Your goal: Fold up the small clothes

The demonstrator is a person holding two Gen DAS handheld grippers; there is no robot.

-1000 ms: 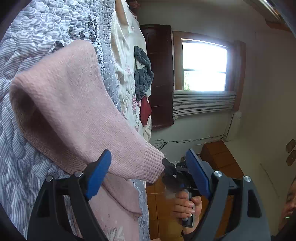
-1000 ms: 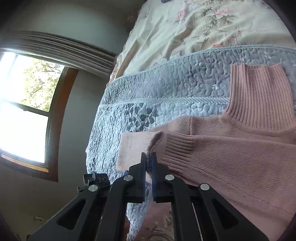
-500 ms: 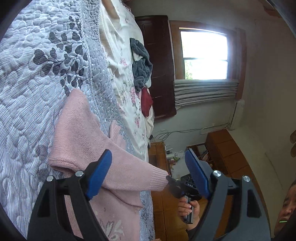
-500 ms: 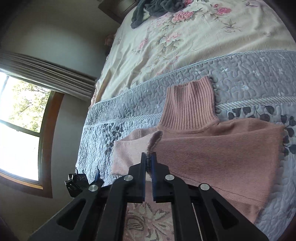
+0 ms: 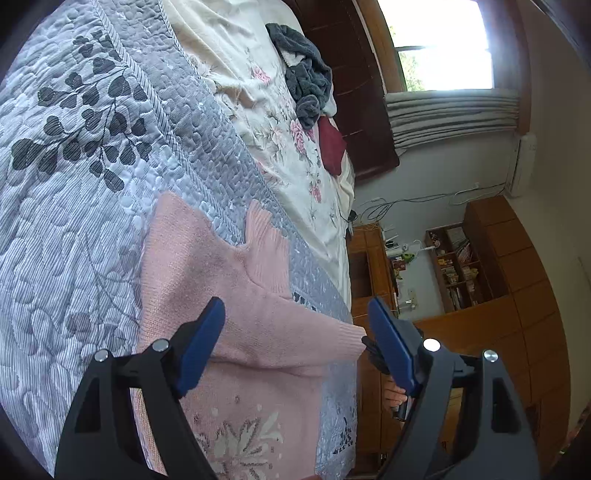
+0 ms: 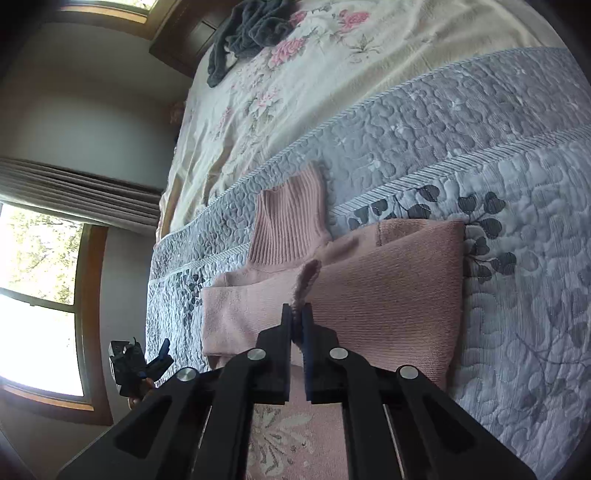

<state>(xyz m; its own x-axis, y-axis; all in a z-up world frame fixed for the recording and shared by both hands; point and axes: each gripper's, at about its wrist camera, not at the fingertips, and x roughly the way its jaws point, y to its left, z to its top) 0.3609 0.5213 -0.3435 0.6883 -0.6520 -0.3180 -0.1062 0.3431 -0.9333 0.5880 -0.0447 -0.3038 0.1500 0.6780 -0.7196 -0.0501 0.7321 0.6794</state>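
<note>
A pink turtleneck sweater point(image 5: 192, 280) point(image 6: 388, 295) lies on a grey quilted bedspread point(image 5: 74, 221) point(image 6: 517, 295), its ribbed collar point(image 5: 266, 251) point(image 6: 288, 225) pointing toward the floral sheet. One sleeve is folded across the body. My right gripper point(image 6: 297, 325) is shut on that sleeve's cuff and holds it just above the sweater; in the left wrist view it point(image 5: 371, 352) shows at the cuff's end with a hand point(image 5: 393, 397) behind it. My left gripper point(image 5: 295, 343) hangs open over the sleeve, gripping nothing. It also appears small off the bed's edge point(image 6: 147, 365).
A cream floral sheet point(image 5: 277, 129) point(image 6: 332, 74) covers the bed beyond the quilt, with a grey cloth pile point(image 5: 306, 81) point(image 6: 251, 29) and a dark red cloth point(image 5: 332, 147) on it. Wooden cabinets and shelves point(image 5: 498, 295) stand past the bed's edge. A window point(image 6: 37, 295) is nearby.
Both cameras have pulled back, so more of the sweater and bed shows. The right gripper has kept hold of the cuff throughout. The left gripper has stayed open.
</note>
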